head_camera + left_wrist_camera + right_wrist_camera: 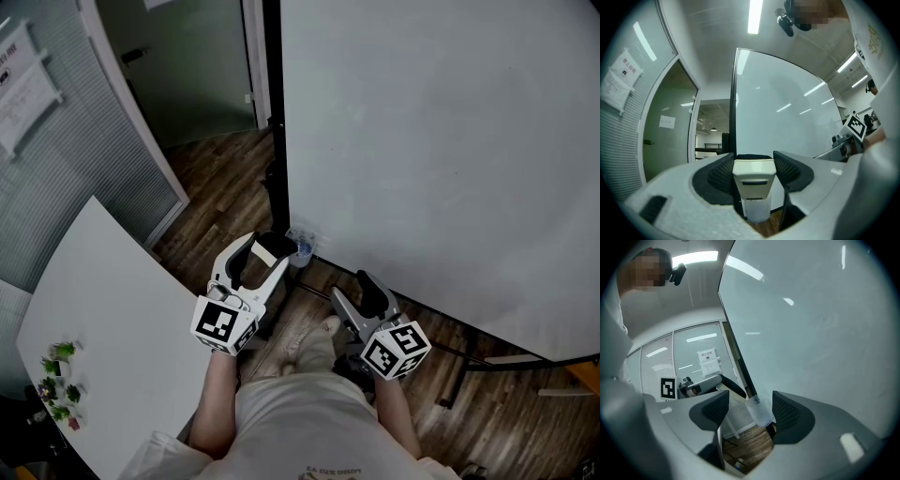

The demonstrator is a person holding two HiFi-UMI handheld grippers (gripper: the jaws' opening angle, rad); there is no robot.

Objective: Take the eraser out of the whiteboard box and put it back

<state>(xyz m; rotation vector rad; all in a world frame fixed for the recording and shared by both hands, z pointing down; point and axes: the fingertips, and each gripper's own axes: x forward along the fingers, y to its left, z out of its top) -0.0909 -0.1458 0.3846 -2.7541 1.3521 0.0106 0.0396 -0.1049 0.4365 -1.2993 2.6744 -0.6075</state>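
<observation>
A cream eraser (277, 249) sits between the jaws of my left gripper (269, 244), which is shut on it. In the left gripper view the eraser (753, 178) fills the gap between the dark pads, just above the translucent whiteboard box (757, 213). That box (302, 248) hangs at the lower left corner of the whiteboard (441, 141), right beside the eraser. My right gripper (350, 287) hovers open and empty to the right of it. Through the right gripper's (749, 422) jaws I see the box (758, 414) some way ahead.
A white table (103, 328) stands at the left with small green plants (61, 384) on it. The whiteboard's stand leg (497, 361) runs across the wooden floor at the right. A glass partition and a doorway (187, 75) lie behind.
</observation>
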